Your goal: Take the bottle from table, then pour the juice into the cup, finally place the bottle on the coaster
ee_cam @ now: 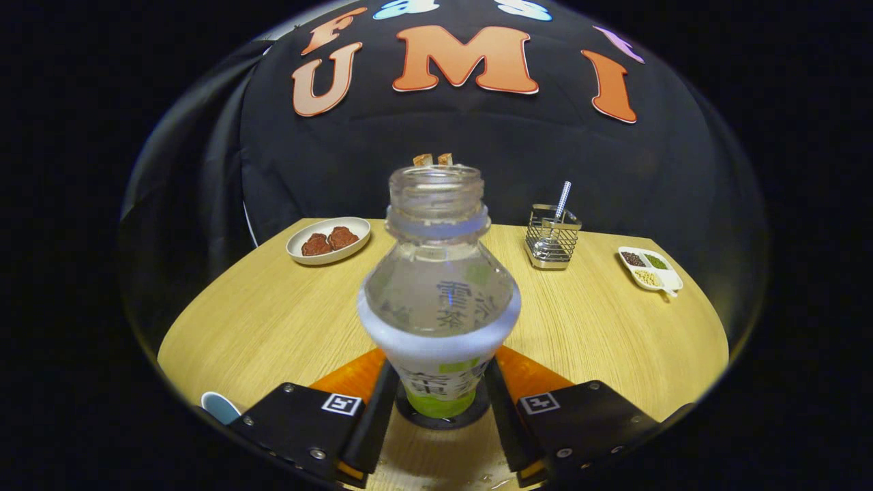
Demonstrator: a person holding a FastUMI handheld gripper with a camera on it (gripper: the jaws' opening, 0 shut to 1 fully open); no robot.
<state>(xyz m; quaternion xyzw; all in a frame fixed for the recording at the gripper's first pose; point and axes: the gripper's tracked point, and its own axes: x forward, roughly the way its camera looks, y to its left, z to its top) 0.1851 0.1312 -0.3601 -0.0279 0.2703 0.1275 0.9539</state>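
Two fingers: the gripper (pixel 440 409), at the bottom centre of the frame, has its fingers closed in against the lower sides of the bottle; both seem to touch its label band, so it looks held.
Bottle: the bottle (pixel 438 300) stands upright in the middle of the frame, cap off, mouth open, clear liquid inside.
Under the bottle: a dark round disc, probably the coaster (pixel 470 412), shows around the bottle's base between the fingers; whether the base rests on it or hangs just above, I cannot tell.
Cup: a pale blue rim, likely the cup (pixel 219 406), sits at the lower left, just outside the left finger.
Table: the wooden table (pixel 273 320) also carries a plate of brown snacks (pixel 329 239) at upper left, a wire holder (pixel 552 239) right of the bottle's neck, and a divided dish (pixel 650 268) at far right.
Step in hand: judged from the upright bottle over the disc, this is either the first grasp or the final placing.
Next move: if placing, settle the base flat, then open the fingers evenly so the bottle is not tipped.
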